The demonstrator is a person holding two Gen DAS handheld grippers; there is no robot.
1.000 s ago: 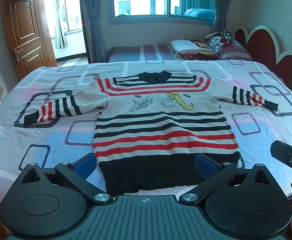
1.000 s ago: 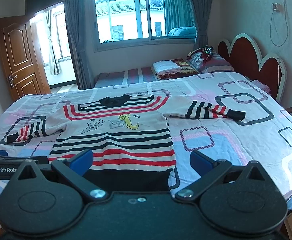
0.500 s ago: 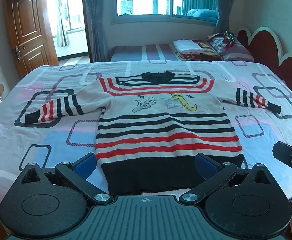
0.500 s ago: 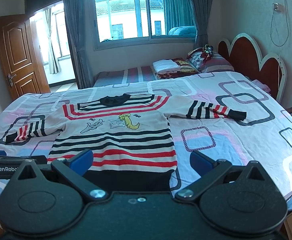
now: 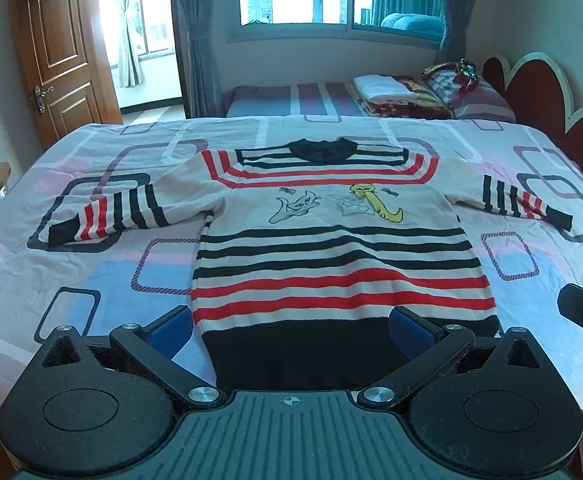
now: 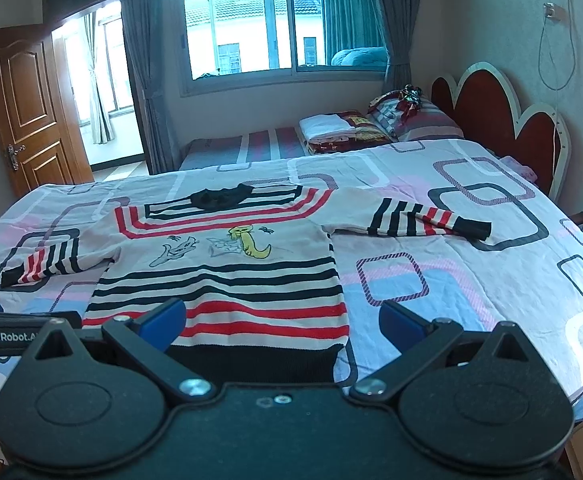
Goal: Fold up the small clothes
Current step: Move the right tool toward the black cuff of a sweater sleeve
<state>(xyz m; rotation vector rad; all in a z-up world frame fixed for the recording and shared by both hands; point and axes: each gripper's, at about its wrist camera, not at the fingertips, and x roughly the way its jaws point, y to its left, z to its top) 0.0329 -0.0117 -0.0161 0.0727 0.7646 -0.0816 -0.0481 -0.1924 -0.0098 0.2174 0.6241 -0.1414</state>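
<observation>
Folding has not begun: the striped sweater (image 5: 339, 248) lies flat on the bed (image 5: 91, 264). Both the left gripper (image 5: 291, 330) and right gripper (image 6: 281, 318) hover near its hem, jaws apart, empty. Next, I judge, each takes a sleeve.

sweater (image 5: 339, 248): ribbed matt knit | bedsheet (image 5: 91, 264): smooth cloth | door (image 5: 57, 52): glossy wood

Sweater (image 5: 331, 240) flat on bed (image 5: 91, 272); second bed (image 5: 291, 100) behind.
</observation>
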